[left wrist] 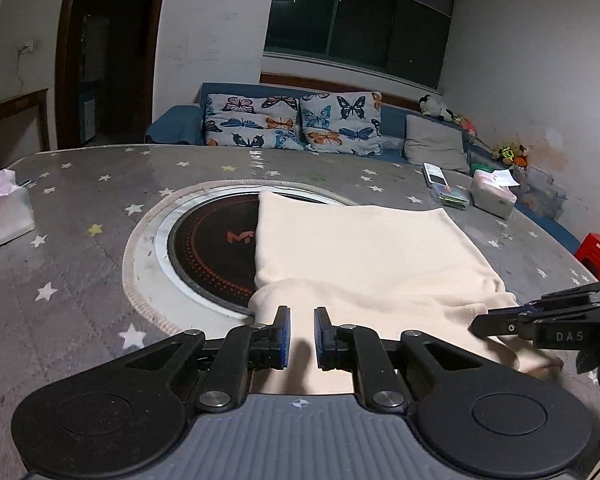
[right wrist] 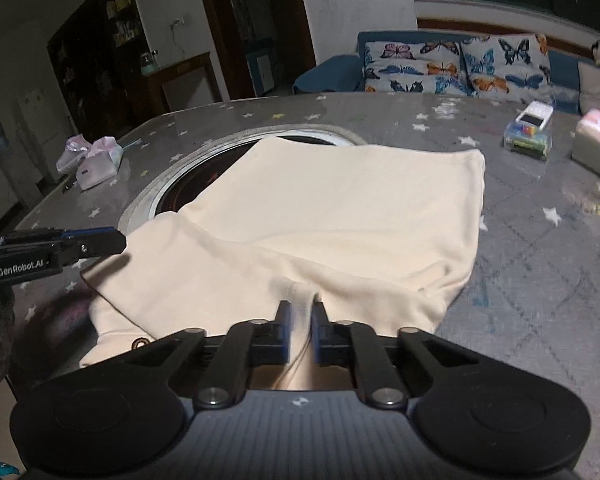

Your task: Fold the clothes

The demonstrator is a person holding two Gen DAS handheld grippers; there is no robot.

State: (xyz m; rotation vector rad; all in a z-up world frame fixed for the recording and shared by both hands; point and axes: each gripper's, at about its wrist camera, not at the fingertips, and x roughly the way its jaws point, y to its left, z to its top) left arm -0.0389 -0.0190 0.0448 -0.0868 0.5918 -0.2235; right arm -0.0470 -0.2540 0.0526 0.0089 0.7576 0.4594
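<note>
The cream garment (right wrist: 332, 216) lies flat on the star-print table (right wrist: 540, 272), its far part covering the round cooktop (left wrist: 212, 248). The right gripper (right wrist: 300, 312) pinches a tuft of the near hem between narrowed fingers, fabric bunching up just ahead of them, probably to lift that edge for a fold. The left gripper (left wrist: 302, 320) sits over the hem's other end, jaws narrow with cloth beneath; whether it grips, I cannot tell.
</note>
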